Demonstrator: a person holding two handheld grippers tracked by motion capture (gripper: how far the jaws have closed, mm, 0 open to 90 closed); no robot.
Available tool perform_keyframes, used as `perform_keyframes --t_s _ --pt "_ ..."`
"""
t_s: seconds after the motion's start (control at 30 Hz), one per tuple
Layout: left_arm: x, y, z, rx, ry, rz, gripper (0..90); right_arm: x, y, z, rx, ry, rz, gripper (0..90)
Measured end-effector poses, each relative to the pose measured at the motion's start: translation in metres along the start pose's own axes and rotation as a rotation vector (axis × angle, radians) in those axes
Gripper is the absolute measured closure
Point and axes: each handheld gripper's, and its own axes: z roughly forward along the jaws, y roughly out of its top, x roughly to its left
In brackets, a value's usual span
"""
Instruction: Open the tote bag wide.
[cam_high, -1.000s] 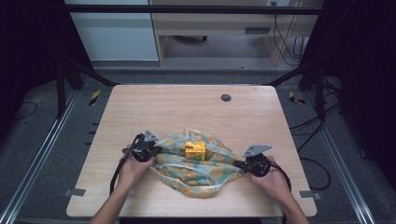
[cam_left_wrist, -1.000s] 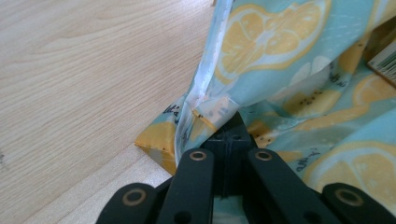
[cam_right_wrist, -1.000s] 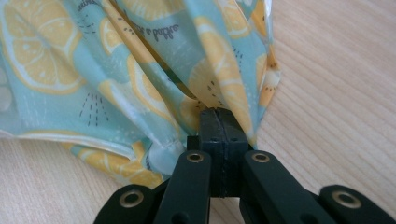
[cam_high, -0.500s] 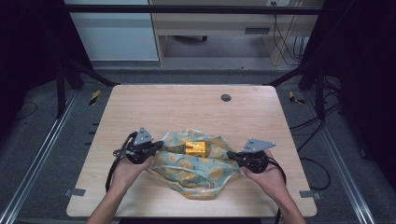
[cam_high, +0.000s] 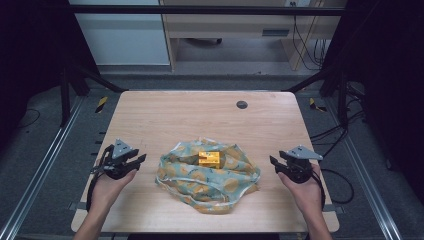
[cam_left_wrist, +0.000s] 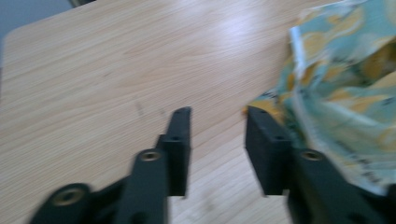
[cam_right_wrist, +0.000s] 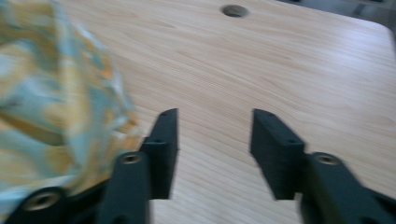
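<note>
Cloth: crumpled teal-and-yellow patterned cloth (cam_high: 207, 174) lies lower centre on the light wooden table (cam_high: 175, 117), a small yellow block (cam_high: 209, 158) on top.
Left gripper (cam_high: 131, 162): lower left, jaws parted, empty, just clear of the cloth's edge.
Right gripper (cam_high: 278, 164): lower right, jaws parted, empty, apart from the cloth.
Open room: bare wood across the upper half, past a dark round hole (cam_high: 242, 104).

Even overhead light, dark surroundings; both gripper views motion-blurred, with tabletop glare.
</note>
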Motion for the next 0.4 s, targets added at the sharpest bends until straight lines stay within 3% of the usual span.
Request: perform_keyframes --t_s 0.13,0.23,0.4 --pt "0.007 -0.01 0.003 0.009 0.027 -0.038 30.2 -0.007 -0.008 0.005 0.05 -0.092 0.022 24.7" --pt "0.01 -0.017 0.005 0.026 0.027 -0.049 16.8 -0.009 -0.014 0.007 0.076 -0.1 0.058 12.1" --pt "0.016 -0.028 0.009 0.048 0.01 -0.069 8.7 -0.009 -0.021 0.007 0.088 -0.107 0.062 7.0"
